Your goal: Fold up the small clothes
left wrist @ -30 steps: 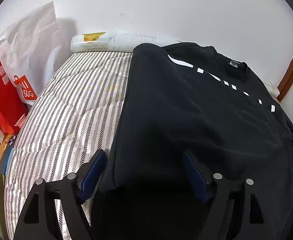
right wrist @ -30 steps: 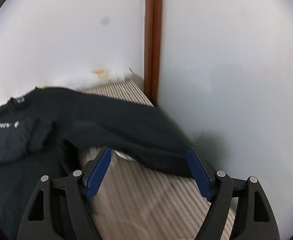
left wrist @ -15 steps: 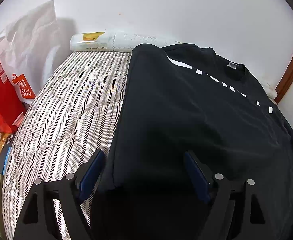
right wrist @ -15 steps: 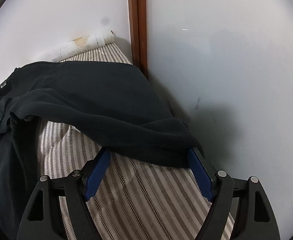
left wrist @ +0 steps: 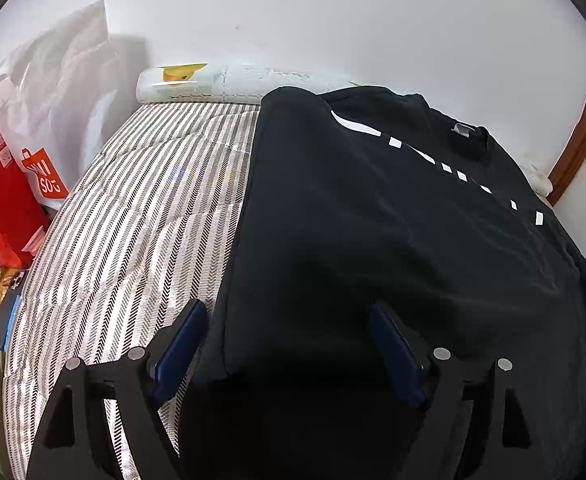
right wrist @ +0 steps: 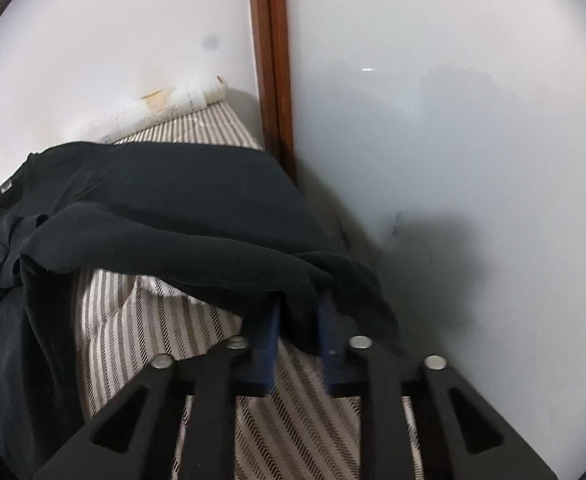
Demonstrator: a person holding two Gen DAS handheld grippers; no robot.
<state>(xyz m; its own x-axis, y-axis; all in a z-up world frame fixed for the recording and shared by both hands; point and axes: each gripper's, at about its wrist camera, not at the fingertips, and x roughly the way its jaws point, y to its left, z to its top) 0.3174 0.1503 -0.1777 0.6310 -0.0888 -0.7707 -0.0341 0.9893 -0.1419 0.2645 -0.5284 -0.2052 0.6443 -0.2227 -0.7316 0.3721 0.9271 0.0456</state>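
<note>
Black shirt (left wrist: 393,240) spread on striped bed (left wrist: 141,216), folded edge running straight ahead from between the left tool's (left wrist: 289,340) fingers

Left tool spread wide, blue pads (left wrist: 181,344) apart, hem of the shirt lying between them, not gripped; bed just left of the left pad

White roll (left wrist: 229,84) far ahead against the wall; red bag (left wrist: 1,184) and white bag (left wrist: 61,92) off to the left, beside the bed

Right tool (right wrist: 299,320) pressed together, pinching a sleeve (right wrist: 197,248) of the shirt, cloth bunched over the pads (right wrist: 267,340) and lifted clear of the bed (right wrist: 141,320) just ahead and left

Brown post (right wrist: 271,68) ahead in the corner; white wall (right wrist: 453,160) close on the right
</note>
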